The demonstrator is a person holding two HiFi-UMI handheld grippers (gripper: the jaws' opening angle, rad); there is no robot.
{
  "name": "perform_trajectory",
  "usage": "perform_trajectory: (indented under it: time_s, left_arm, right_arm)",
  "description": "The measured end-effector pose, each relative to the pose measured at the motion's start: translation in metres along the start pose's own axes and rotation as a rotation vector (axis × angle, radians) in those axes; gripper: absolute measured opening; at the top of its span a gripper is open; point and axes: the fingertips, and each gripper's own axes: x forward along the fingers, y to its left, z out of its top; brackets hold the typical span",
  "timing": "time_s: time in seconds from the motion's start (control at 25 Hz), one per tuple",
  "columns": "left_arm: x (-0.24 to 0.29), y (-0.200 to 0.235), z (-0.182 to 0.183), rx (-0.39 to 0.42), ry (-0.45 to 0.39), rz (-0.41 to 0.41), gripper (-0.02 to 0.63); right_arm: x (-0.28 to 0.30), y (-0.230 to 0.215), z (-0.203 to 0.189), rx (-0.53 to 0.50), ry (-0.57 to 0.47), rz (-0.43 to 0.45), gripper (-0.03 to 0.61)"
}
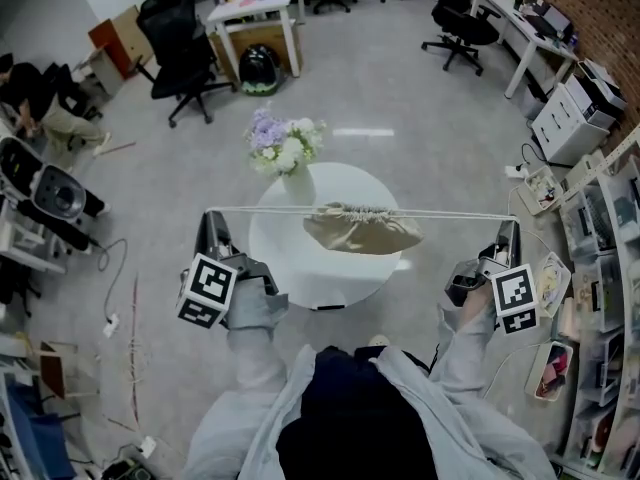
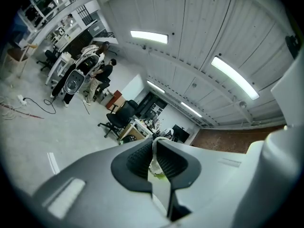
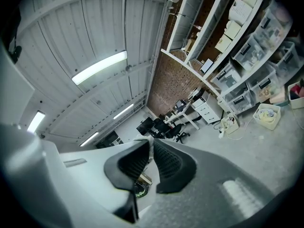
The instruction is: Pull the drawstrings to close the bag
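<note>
A beige drawstring bag (image 1: 362,229) hangs over the round white table (image 1: 300,268), its mouth gathered tight. The white drawstrings (image 1: 260,209) run taut and level from the bag out to both sides. My left gripper (image 1: 213,218) is shut on the left drawstring end (image 2: 154,148), which shows pinched between its ribbed pads. My right gripper (image 1: 509,226) is shut on the right drawstring end (image 3: 151,146), far out to the right of the table. Both grippers are held up and well apart.
A white vase of flowers (image 1: 285,153) stands at the table's far edge, just behind the bag. Shelves with bins (image 1: 600,268) line the right side. Office chairs (image 1: 185,53) and desks stand farther back; cables lie on the floor at left.
</note>
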Motion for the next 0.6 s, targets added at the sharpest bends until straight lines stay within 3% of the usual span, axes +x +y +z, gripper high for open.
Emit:
perform_trajectory:
  time_s: [0.4, 0.6]
  left_arm:
    - [-0.004, 0.013, 0.003, -0.021, -0.008, 0.026, 0.044]
    - [-0.002, 0.016, -0.005, -0.015, 0.019, 0.036, 0.046]
  right_arm:
    - [-0.003, -0.007, -0.009, 0.018, 0.02, -0.014, 0.037]
    - [-0.003, -0.018, -0.017, 0.076, 0.056, -0.038, 0.037]
